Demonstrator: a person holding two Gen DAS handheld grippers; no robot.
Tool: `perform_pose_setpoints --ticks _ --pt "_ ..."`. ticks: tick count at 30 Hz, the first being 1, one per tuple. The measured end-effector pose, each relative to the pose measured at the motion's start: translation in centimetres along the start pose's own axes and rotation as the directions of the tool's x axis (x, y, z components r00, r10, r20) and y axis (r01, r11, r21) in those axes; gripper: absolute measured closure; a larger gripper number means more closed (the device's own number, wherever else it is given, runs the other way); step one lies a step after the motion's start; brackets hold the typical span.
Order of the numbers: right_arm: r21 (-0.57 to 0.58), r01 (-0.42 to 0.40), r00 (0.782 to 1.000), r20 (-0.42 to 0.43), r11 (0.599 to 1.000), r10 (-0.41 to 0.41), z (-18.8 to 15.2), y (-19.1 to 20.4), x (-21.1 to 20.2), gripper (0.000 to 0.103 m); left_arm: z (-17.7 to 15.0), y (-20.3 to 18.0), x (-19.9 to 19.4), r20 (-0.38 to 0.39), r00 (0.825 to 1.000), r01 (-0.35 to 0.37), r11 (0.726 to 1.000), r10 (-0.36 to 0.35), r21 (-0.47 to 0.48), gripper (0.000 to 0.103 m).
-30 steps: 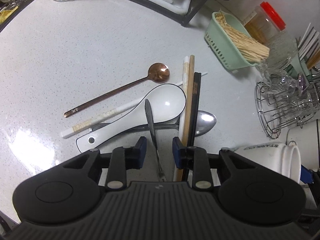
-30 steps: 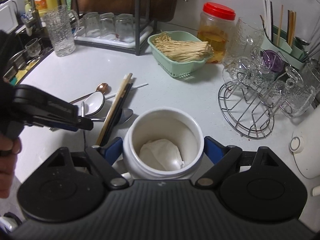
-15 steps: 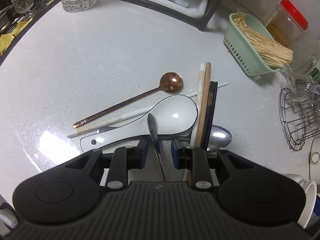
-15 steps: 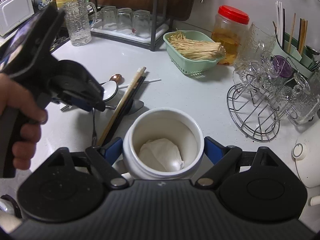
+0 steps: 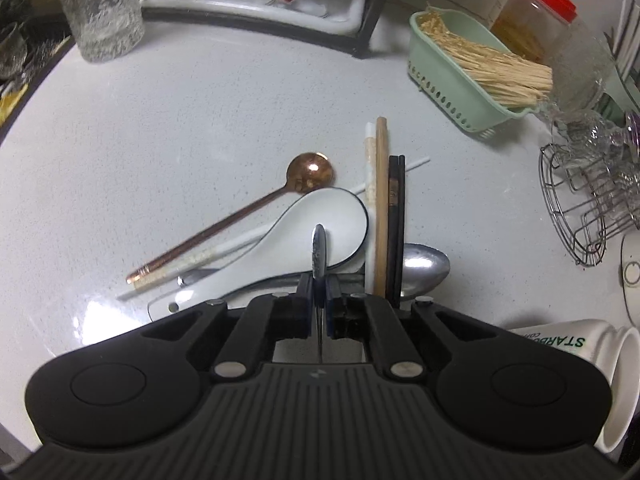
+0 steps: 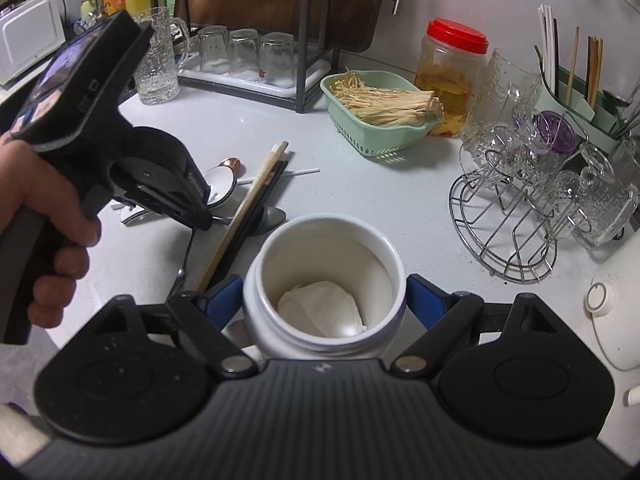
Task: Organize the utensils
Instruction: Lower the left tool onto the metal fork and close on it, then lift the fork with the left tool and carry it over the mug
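Steel fork (image 5: pixel 319 248): clamped in left tongs (image 5: pixel 319 300), above bench (image 5: pixel 160 160). White jar (image 6: pixel 324 280): gripped by right tongs (image 6: pixel 324 300).

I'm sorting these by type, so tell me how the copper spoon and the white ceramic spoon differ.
The copper spoon is slim, with a small round bowl and a long thin handle; the white ceramic spoon is broad, with a deep oval bowl and a short flat handle. The copper spoon is shiny metal, the white ceramic spoon white with a dark rim. The copper spoon lies directly on the counter; the white ceramic spoon lies over other utensils. Both lie bowl up.
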State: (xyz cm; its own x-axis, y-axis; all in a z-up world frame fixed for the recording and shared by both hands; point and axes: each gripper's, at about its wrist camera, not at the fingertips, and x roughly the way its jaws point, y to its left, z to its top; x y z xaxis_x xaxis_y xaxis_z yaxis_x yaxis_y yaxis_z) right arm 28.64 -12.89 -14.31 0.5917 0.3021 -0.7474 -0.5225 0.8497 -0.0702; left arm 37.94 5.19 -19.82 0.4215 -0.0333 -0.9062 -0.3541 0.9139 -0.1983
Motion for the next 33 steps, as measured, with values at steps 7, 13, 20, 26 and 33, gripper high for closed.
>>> perform_pose_setpoints --ticks 7,13,20,26,33 --pt "0.053 0.010 1.000 -0.011 0.999 -0.009 -0.2 0.0 -0.1 0.013 0.3 0.4 -1.9 0.041 0.996 0.077 0.996 -0.078 0.040 0.096" --pt "0.097 0.039 0.999 -0.010 0.995 -0.038 -0.5 0.4 0.0 0.013 0.2 0.4 -3.6 0.073 0.985 0.153 0.985 -0.159 0.083 0.096" --pt "0.191 0.088 0.996 -0.002 0.978 -0.089 -1.5 0.9 0.4 0.014 0.1 0.4 -4.9 0.089 0.967 0.225 0.965 -0.238 0.137 0.096" --pt "0.222 0.119 0.991 0.030 0.968 -0.129 -2.1 1.4 0.5 0.013 -0.4 0.7 -5.6 0.085 0.960 0.248 0.950 -0.267 0.189 0.099" --pt "0.212 0.163 0.984 0.031 0.964 -0.173 -2.0 2.2 1.0 0.011 -0.8 0.9 -6.7 0.100 0.952 0.261 0.939 -0.289 0.225 0.100"
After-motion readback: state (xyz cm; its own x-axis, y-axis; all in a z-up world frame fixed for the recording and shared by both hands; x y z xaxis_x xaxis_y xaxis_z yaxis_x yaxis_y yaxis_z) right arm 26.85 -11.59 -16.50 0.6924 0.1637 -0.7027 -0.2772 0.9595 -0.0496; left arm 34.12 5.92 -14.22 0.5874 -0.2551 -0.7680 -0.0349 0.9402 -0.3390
